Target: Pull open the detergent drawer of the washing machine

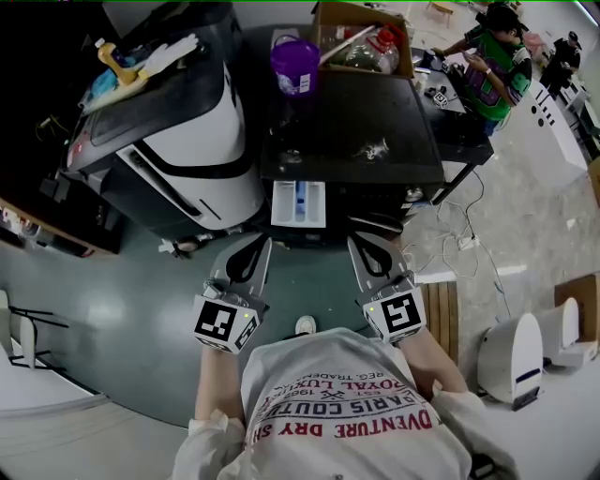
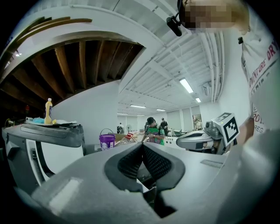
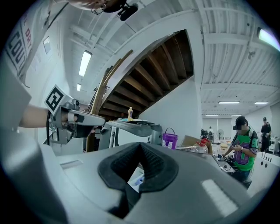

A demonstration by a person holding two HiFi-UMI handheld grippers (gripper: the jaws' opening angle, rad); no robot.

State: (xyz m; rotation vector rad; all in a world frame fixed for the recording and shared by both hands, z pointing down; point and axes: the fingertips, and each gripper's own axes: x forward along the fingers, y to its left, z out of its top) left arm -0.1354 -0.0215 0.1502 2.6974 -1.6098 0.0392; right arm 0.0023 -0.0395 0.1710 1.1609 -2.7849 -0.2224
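Item 1: detergent drawer. A white plastic rectangular tray with a blue insert. It stands out of the front of the washing machine, which has a flat, matte black top. The drawer lies ahead of your two gripper tips and between them, touching neither.

Item 2: your left gripper. Grey moulded shell with black ribbed pads. The jaws are clenched tip to tip with nothing between them. Its cube carries a black-and-white square marker.

Item 3: your right gripper. Same build and marker. Its pads also meet at the tip and hold nothing.

Item 4: purple bucket. Round plastic, standing on the machine's top. Its white label is too small to read.

Item 5: cardboard box, behind the bucket.

Item 6: glossy white-and-black appliance to the left, with a yellow bottle on top.

Item 7: your T-shirt. Pale fabric with red print, partly legible: "ROYAL LUXUR", "PARIS COUTU", "DVENTURE DRY SH".
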